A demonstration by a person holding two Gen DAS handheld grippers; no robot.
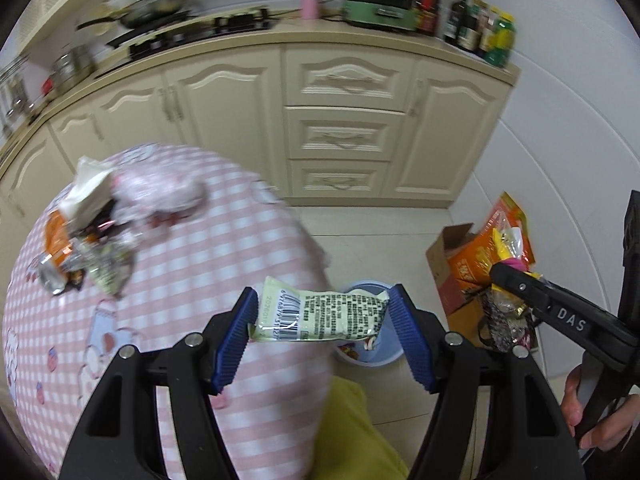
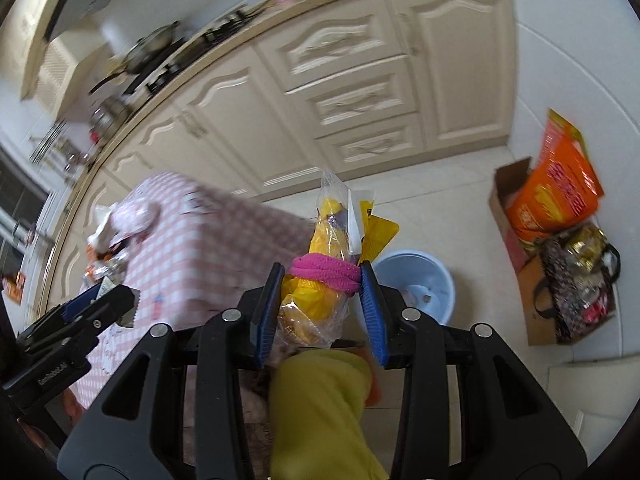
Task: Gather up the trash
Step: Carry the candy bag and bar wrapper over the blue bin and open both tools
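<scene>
Snack wrapper (image 1: 322, 314) between left fingers (image 1: 408, 338)

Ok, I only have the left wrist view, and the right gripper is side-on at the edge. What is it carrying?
Observer: The right gripper is shut on a clear bag of yellow packets, ringed by a pink band.
Operator: And the blue bin? The wrapper hides most of it here.
Observer: It stands open-topped on the floor beyond the right pad, with a few scraps at the bottom.
</scene>
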